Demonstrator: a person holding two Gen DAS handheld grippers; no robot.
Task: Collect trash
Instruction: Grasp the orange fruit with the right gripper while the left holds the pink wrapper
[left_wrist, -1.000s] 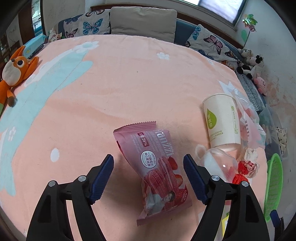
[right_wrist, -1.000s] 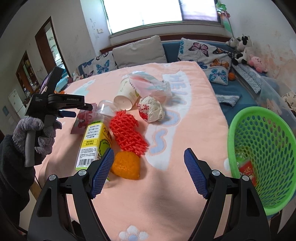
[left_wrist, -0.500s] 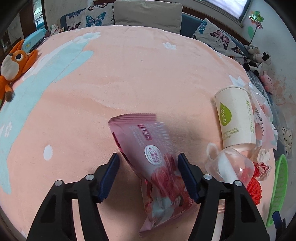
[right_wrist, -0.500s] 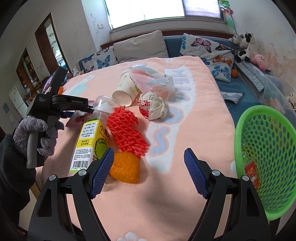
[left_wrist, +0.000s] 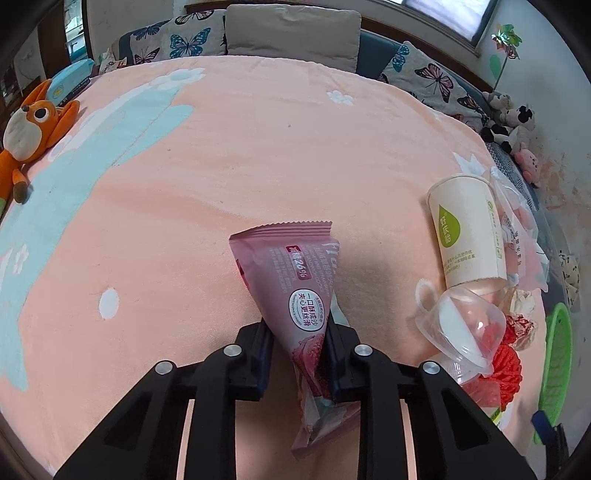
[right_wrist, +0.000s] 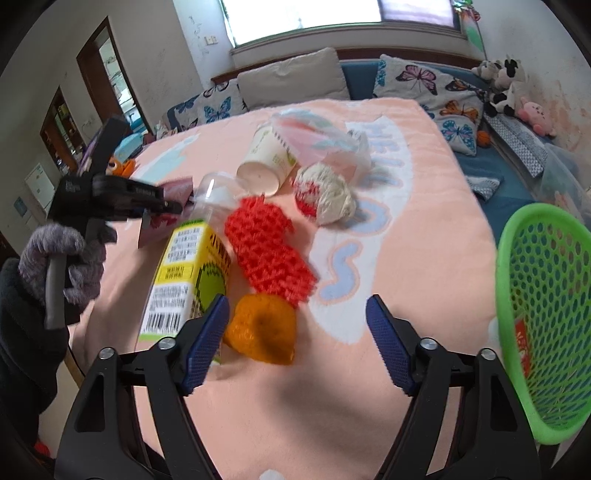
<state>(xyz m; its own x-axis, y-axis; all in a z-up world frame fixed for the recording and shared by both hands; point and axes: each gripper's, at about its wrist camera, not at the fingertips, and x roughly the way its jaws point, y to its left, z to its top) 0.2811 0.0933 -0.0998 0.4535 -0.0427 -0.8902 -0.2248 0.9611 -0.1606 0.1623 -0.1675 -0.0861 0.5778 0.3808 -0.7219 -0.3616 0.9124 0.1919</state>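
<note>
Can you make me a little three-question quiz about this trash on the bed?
1. True or false: the left tool is pinching the pink snack wrapper.
2. Which thing lies closest in front of the right tool? A) the orange peel B) the paper cup C) the crumpled paper ball
3. Fill in: the collected trash goes into the green ____ at the bed's edge.

Key: 1 true; 2 A; 3 basket.
</note>
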